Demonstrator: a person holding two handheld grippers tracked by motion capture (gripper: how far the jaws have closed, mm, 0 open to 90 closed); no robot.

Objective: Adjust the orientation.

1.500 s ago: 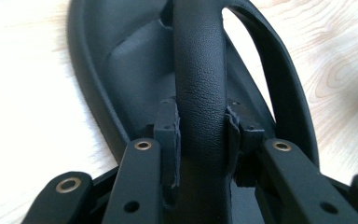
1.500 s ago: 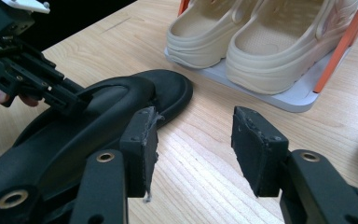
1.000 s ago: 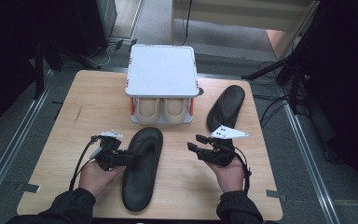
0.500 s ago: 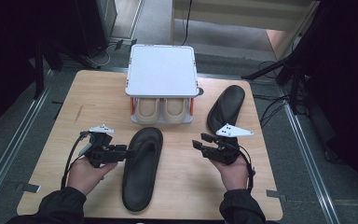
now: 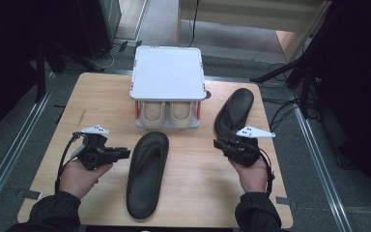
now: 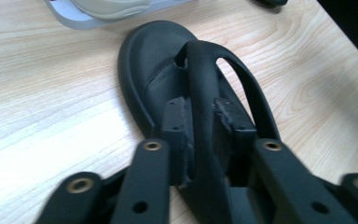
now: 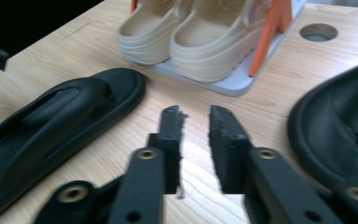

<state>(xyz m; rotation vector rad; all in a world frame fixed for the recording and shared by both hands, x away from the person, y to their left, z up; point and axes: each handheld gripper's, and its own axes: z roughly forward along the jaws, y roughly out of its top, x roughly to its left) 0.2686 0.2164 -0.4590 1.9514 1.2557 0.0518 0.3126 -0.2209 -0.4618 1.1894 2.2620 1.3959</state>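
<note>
My left gripper (image 6: 200, 140), its jaws having just been closing, is pinching the strap of the black sandal (image 5: 147, 174) lying mid-table. My right gripper (image 7: 196, 126), also just narrowing, is holding nothing between its pads.

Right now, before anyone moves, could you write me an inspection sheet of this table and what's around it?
Surface: wooden table, bare wood, one round hole.
Job's things: near black flip-flop lies flat at mid-table. Far black flip-flop lies right of the shoe rack, which holds beige clogs.
Clutter: nothing seen.
Grippers: left gripper has just been closing; its pads look pressed on the near flip-flop's strap. Right gripper has just been closing, a narrow gap left, nothing between.
Cables: gripper cable loops by the left hand; floor cables to the right.
Surroundings: metal rails, grey floor.
</note>
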